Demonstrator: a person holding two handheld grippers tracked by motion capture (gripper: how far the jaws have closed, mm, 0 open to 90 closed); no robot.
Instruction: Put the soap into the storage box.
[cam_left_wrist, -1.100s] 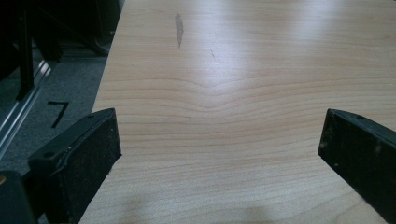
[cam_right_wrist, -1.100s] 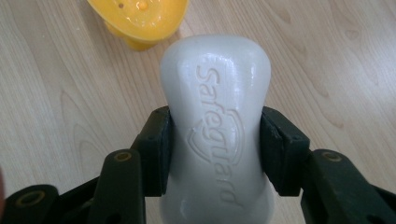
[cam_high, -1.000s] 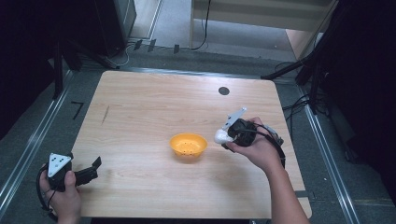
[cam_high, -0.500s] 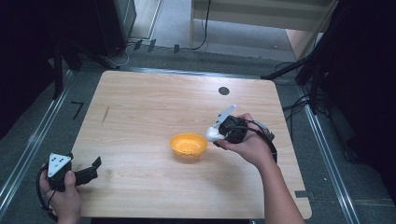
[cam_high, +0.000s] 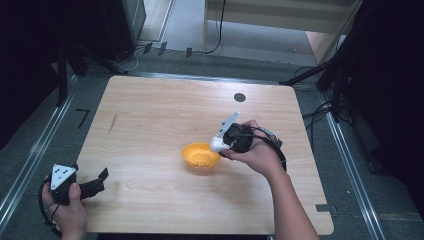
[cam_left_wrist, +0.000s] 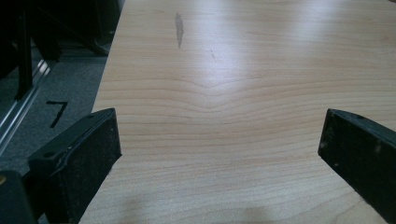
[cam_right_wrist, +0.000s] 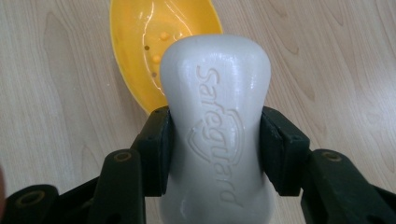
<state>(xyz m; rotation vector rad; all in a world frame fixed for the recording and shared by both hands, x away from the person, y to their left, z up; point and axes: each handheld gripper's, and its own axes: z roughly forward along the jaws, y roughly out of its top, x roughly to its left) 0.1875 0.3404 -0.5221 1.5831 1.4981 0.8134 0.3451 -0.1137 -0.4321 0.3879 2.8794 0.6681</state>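
White, waisted soap bar embossed "Safeguard", clamped by the right gripper fingers, apparently above the yellow dish.

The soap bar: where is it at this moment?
The white soap bar is clamped between the jaws of the right hand-held gripper, held over the near-right rim of the yellow dish at the table's middle in the high view.

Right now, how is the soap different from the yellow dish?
The soap is white and solid; the dish is yellow and hollow, with small holes in its bottom. The soap is held up, pinched by the right tool; the dish sits on the table. The soap has a word pressed into it; the dish has none. Both are rounded.
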